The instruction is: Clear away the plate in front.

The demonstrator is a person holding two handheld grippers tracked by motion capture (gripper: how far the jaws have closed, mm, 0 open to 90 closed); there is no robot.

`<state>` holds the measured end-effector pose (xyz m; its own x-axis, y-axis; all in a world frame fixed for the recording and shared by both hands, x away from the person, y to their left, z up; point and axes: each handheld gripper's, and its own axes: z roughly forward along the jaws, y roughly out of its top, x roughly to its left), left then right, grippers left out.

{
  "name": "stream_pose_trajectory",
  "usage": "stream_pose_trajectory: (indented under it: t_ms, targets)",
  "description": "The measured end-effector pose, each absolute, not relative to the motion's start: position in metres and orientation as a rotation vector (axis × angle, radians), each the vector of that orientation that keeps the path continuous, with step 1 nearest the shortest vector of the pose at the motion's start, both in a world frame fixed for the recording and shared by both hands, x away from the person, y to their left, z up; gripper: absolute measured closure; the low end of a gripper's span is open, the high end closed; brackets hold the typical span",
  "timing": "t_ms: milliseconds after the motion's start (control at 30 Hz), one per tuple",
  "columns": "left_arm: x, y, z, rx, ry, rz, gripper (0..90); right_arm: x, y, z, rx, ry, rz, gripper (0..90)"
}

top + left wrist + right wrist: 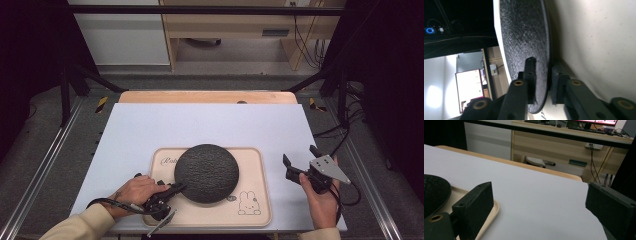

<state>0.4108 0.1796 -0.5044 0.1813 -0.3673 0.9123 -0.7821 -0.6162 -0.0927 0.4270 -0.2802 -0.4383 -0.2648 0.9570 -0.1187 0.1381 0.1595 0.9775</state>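
The left gripper (176, 189) was held low over the near left corner of the tray (260, 170), turned on its side by the left hand (134, 192), whose forearm came in from the bottom left. Its jaws were closed on the near left edge of the plate (206, 172), one above the rim and one beneath it, as was seen in the left gripper view, where the plate (524, 42) stood edge-on between them. The right gripper (300, 162) was held above the table (150, 125) just right of the tray, apart from it, by the right hand (320, 200). Its jaws were spread wide with nothing between them.

The plate was round, dark and rough-textured, almost black. It was seen on the middle of the beige tray, covering part of the printed lettering. A rabbit drawing (248, 203) was seen on the tray near the plate's right edge.
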Motion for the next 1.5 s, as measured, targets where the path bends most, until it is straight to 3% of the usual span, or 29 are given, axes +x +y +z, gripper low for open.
stream_pose_trajectory:
  t_ms: [200,567,833,1167,1200,1333,1367,1433,1467,1500]
  targets:
    - [0.411,0.187,-0.499,2.098,-1.059,1.461,67.2,0.425,-0.278,-0.437,1.072,1.585,1.219,8.2]
    - [0.407,0.203,-0.489,2.134,-1.065,1.475,66.8,0.423,-0.278,-0.433,1.053,1.580,1.243,8.2]
    - [0.413,0.217,-0.473,2.171,-1.008,1.533,59.4,0.422,-0.274,-0.434,1.052,1.591,1.258,7.9]
    - [0.447,0.219,-0.455,2.272,-0.529,1.558,38.5,0.429,-0.270,-0.439,1.038,1.655,1.300,7.3]
    - [0.452,0.215,-0.451,2.280,-0.393,1.551,37.2,0.429,-0.271,-0.439,1.039,1.652,1.308,7.3]
    - [0.458,0.206,-0.441,2.266,-0.183,1.518,34.5,0.429,-0.271,-0.439,1.033,1.660,1.316,7.2]
    - [0.460,0.199,-0.433,2.264,0.002,1.493,29.0,0.428,-0.271,-0.438,1.020,1.669,1.311,6.7]
    - [0.460,0.197,-0.429,2.235,0.082,1.487,24.7,0.426,-0.272,-0.437,1.007,1.670,1.302,6.4]
    - [0.459,0.192,-0.423,2.185,0.236,1.424,20.7,0.426,-0.274,-0.437,1.016,1.663,1.313,6.1]
    - [0.459,0.192,-0.423,2.185,0.236,1.424,20.1,0.425,-0.275,-0.436,1.022,1.658,1.325,6.1]
